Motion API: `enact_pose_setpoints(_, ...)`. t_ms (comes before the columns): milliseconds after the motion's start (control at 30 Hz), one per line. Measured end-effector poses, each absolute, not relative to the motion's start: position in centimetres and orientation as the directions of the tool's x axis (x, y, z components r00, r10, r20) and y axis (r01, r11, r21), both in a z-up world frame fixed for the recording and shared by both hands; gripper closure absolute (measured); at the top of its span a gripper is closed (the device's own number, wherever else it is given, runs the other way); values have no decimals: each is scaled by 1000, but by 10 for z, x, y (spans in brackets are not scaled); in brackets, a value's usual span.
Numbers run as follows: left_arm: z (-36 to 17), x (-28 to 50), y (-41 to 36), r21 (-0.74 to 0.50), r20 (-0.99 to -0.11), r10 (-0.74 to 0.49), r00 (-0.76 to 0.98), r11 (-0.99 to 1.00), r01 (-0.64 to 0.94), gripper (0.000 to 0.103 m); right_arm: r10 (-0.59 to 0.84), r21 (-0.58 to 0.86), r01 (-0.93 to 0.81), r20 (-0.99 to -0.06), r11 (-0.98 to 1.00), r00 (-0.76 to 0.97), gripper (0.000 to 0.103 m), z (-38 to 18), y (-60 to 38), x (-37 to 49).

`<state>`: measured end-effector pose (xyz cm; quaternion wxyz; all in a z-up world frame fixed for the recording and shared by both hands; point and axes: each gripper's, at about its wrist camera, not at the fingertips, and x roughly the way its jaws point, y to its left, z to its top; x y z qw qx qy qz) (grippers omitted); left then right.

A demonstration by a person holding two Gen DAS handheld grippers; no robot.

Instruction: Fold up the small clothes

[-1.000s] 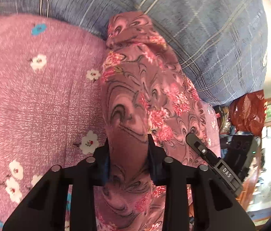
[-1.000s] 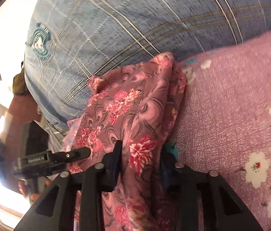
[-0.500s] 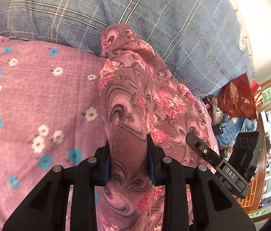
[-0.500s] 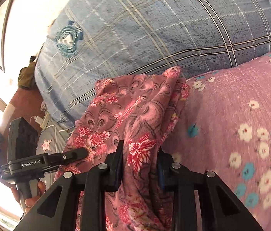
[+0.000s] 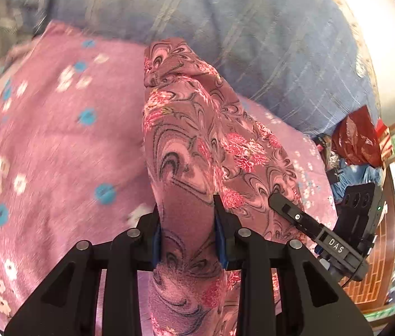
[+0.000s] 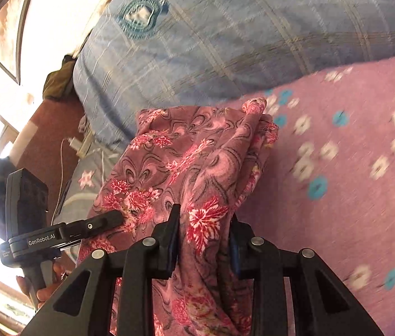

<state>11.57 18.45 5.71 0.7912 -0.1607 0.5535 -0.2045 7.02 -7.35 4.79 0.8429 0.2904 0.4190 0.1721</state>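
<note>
Here, in the left wrist view, the left tongs (image 5: 186, 225) are clamped on a bunched pink flowered cloth (image 5: 197, 140), which rises from them over a purple flowered bedsheet (image 5: 57, 154). A blue checked pillow (image 5: 253, 42) lies behind. The right tongs (image 5: 278, 201) grip the same cloth just to the right.

In the right wrist view, the right tongs (image 6: 204, 231) pinch the cloth (image 6: 183, 154) in thick folds. The left tongs (image 6: 119, 217) hold its lower left edge. The bedsheet (image 6: 337, 196) spreads right; the pillow (image 6: 239, 42) lies above.
</note>
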Motion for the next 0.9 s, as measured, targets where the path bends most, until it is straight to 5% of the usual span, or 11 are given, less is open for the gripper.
enact_pose_setpoints(133,19,120,209,-496,-835,-495,240,866,58,68,498,581,-11,-688,814,528,65,12,-54,72)
enact_pose_setpoints(233,19,124,226,-582,-786,-572,234,813,31,68,516,614,-1,-663,790,543,61,12,-65,70)
enact_pose_setpoints(333,40,138,224,-556,-779,-550,301,828,75,65,482,623,28,-632,781,607,58,28,-88,74)
enact_pose_setpoints(433,51,161,202,-525,-787,-534,308,843,120,48,478,664,75,-607,744,634,58,33,-105,93)
enact_pose_setpoints(533,49,194,171,-411,-842,-438,315,899,150,48,489,659,80,-628,748,605,58,25,-100,121)
enact_pose_setpoints(600,45,215,167,-371,-862,-402,308,916,155,48,454,604,85,-677,792,579,75,22,-89,140)
enact_pose_setpoints(633,43,221,166,-358,-866,-390,314,920,156,48,449,590,62,-675,805,586,99,24,-85,145)
enact_pose_setpoints(900,9,284,178,-358,-901,-358,246,932,48,47,433,570,68,-692,819,578,100,1,-97,164)
